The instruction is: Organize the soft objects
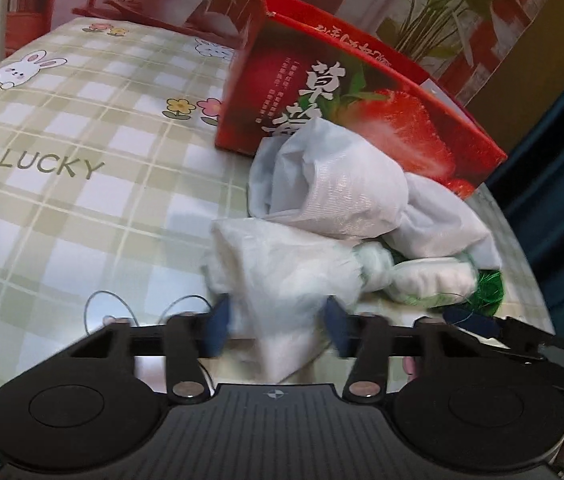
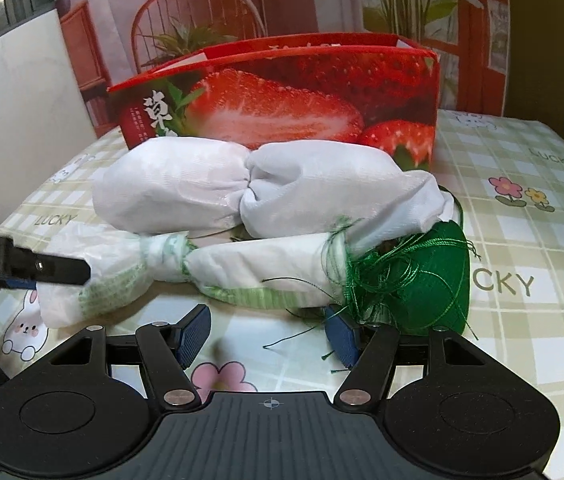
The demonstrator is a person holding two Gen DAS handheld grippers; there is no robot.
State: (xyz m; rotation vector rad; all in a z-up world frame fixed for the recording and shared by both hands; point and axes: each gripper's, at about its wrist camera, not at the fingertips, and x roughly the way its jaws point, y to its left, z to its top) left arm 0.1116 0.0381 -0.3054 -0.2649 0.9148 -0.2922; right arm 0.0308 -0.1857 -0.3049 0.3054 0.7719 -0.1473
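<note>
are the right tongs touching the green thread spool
Cannot tell. In the right wrist view the right tongs stand open, one pad right under the green thread spool, but loose threads hide any contact or gap.

We see a tablecloth (image 2: 522, 240) w/ pale green & white checks, plus pink/yellow flowers, white bunnies & grey-green "LUCKY" lettering. Box (image 2: 282, 92) is red w/ strawberry print, green leaves & white characters. Upper cloth bundle (image 2: 185, 184) is plain white; lower plastic-wrapped bundle (image 2: 257, 268) is white w/ light green stripes & print. Thread ball (image 2: 434, 272) is deep green. Right gripper (image 2: 269, 338) & left gripper (image 1: 277, 322) are black w/ dark blue pads. Backdrop (image 2: 241, 0) is pink & red-brown.
</note>
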